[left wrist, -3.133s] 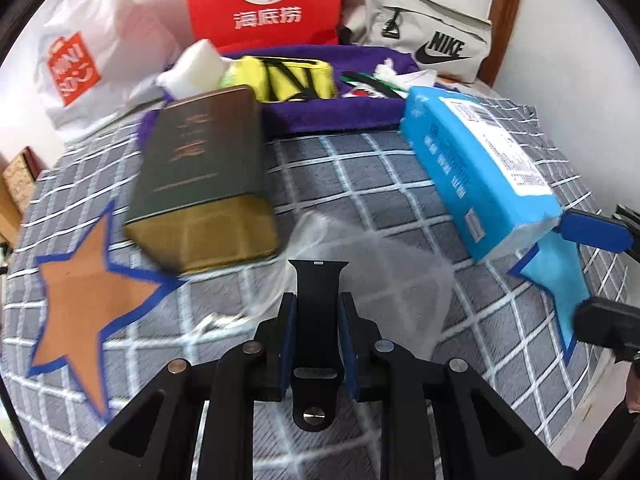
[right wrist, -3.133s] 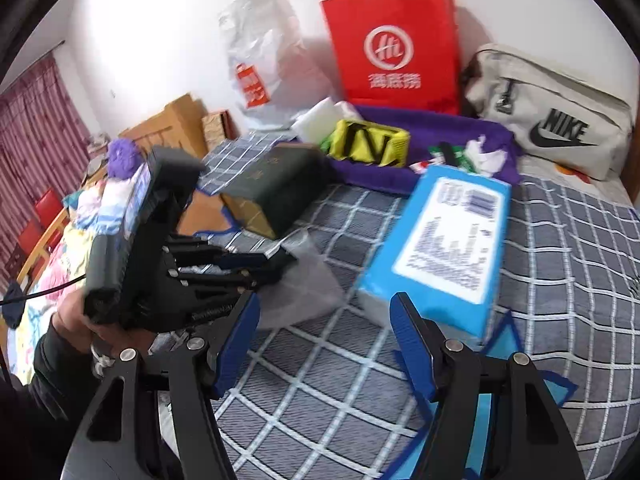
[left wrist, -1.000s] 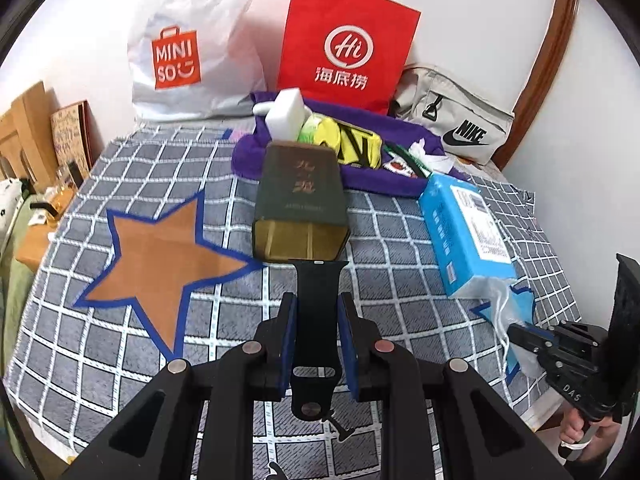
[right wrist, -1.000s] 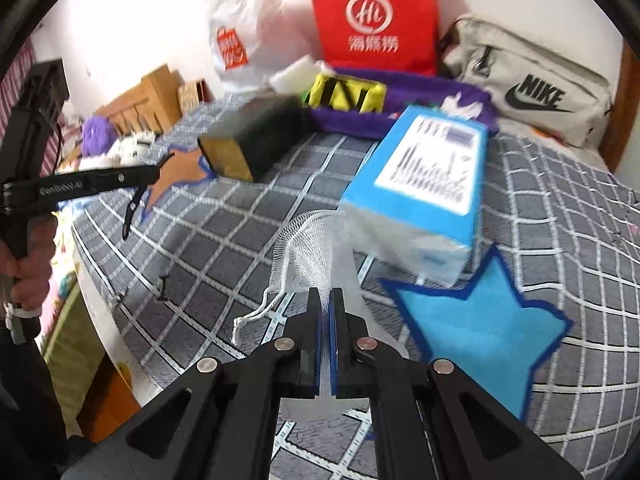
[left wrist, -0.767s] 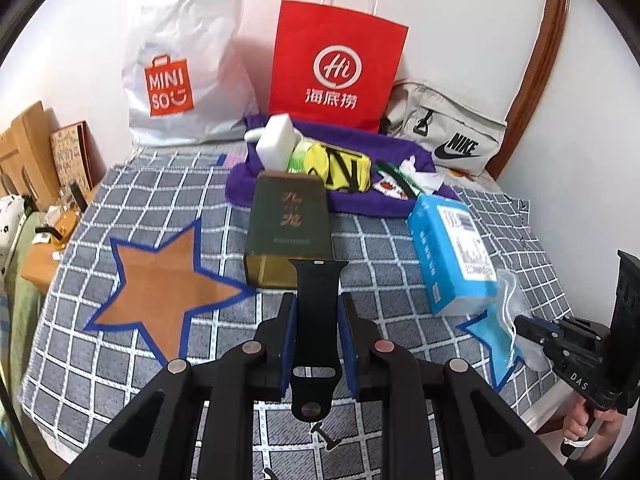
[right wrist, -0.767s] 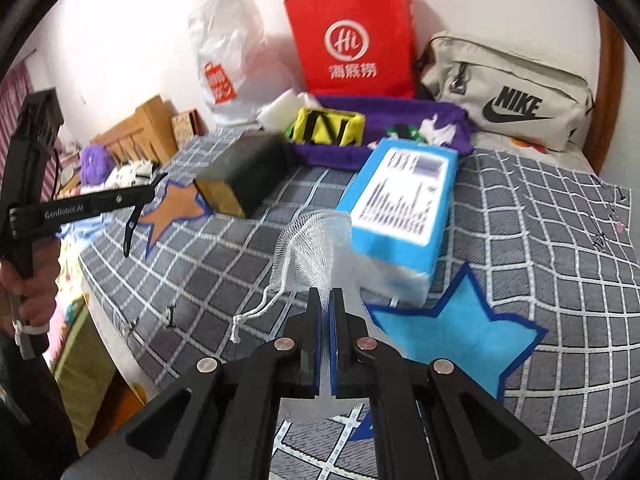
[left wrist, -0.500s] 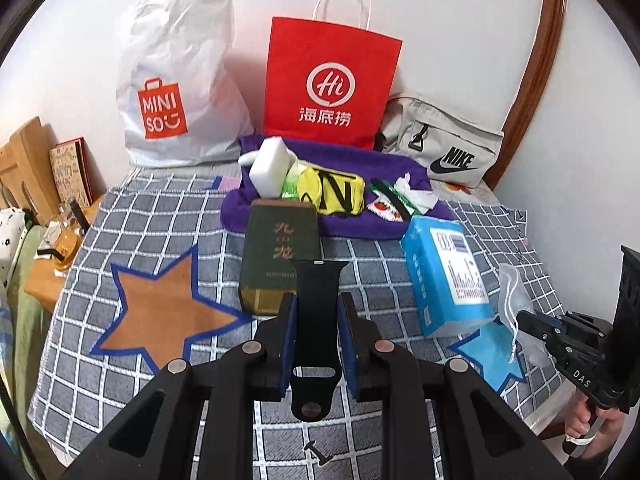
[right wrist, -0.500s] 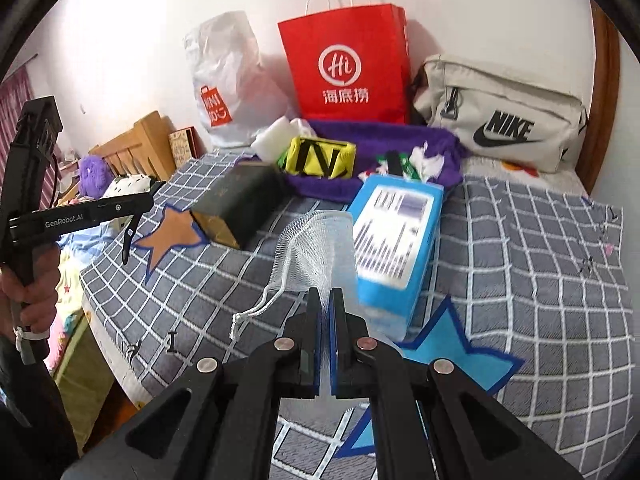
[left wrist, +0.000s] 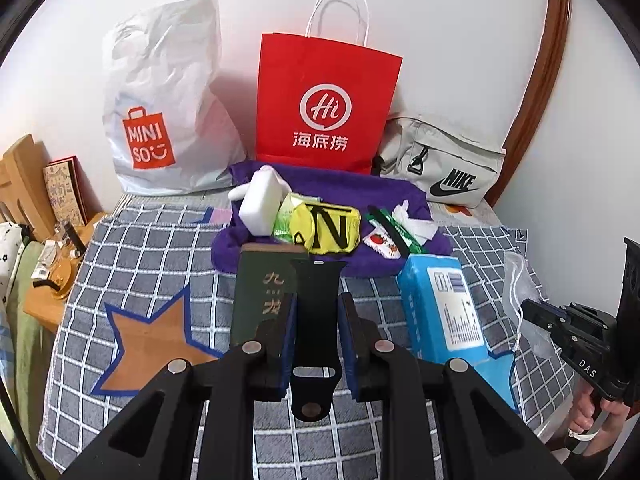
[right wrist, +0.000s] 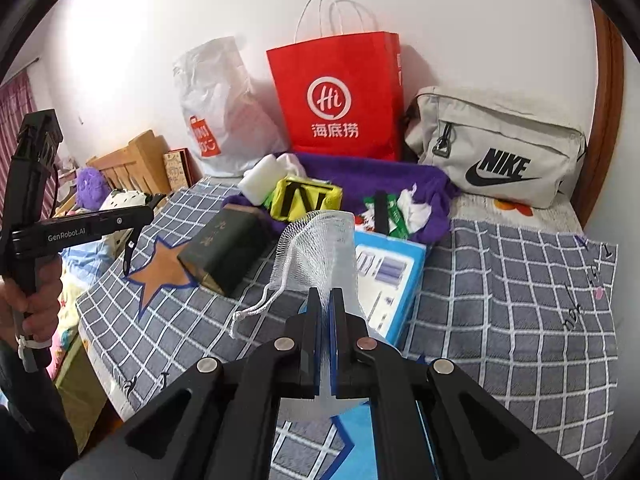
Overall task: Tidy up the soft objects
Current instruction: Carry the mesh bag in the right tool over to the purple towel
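My left gripper (left wrist: 316, 304) is shut on a black watch strap (left wrist: 317, 312) and holds it high above the checked bedspread (left wrist: 132, 248). My right gripper (right wrist: 328, 300) is shut on a white mesh drawstring bag (right wrist: 320, 248), also raised above the bed; the bag shows at the right in the left wrist view (left wrist: 520, 280). An orange star patch (left wrist: 152, 344) lies at the left, a blue star patch (right wrist: 352, 432) below the right gripper.
A dark green box (left wrist: 260, 296) and a blue tissue pack (left wrist: 440, 308) lie mid-bed. A purple towel (left wrist: 360, 192) holds a white sponge (left wrist: 260, 200), a yellow pouch (left wrist: 326, 230) and small packets. A Miniso bag (left wrist: 160, 112), a red paper bag (left wrist: 324, 108) and a Nike bag (left wrist: 440, 164) stand behind.
Both grippers have risen and pulled back from the bed. The right gripper, open earlier, has shut on the mesh bag and lifted it off the bedspread.
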Available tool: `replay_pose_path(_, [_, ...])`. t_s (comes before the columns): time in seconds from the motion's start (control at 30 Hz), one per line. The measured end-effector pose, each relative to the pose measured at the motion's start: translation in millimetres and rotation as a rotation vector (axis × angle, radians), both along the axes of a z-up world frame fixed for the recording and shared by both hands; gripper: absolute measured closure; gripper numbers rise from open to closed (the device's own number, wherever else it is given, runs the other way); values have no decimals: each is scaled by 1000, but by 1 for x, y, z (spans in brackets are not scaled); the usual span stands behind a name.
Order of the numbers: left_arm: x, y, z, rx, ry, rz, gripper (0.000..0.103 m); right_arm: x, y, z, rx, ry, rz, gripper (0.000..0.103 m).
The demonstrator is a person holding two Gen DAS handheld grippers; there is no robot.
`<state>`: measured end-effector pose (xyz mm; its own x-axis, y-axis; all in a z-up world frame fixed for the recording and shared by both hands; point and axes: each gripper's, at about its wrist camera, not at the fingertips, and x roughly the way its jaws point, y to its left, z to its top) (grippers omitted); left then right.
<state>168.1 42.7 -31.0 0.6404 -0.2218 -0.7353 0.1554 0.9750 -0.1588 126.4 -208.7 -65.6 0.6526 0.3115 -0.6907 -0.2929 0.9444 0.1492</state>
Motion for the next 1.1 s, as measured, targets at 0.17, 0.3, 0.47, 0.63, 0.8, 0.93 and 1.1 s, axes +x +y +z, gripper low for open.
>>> replay_pose_path(0.17, [12, -4, 6, 8, -7, 1, 83, 19, -3, 5, -1, -6, -3, 100])
replay_pose_path(0.3, [22, -6, 11, 17, -16, -4, 83, 35, -5, 7, -6, -8, -13, 100])
replay_pose_path(0.47, [38, -9, 14, 20, -19, -7, 83, 55, -8, 10, -6, -13, -23, 100])
replay_pose_path(0.63, [59, -11, 11, 13, -11, -1, 83, 78, -10, 11, -5, -14, -37, 100])
replay_pose_path(0.8, [78, -9, 9, 5, -8, 8, 83, 100, -11, 13, -11, -21, -41, 100])
replay_pose_path(0.93, [94, -7, 8, -2, -6, 21, 83, 116, -10, 16, -9, -36, -48, 100])
replay_pose_path(1.1, [109, -5, 8, -5, -5, 27, 83, 133, -8, 22, -6, -57, -48, 100])
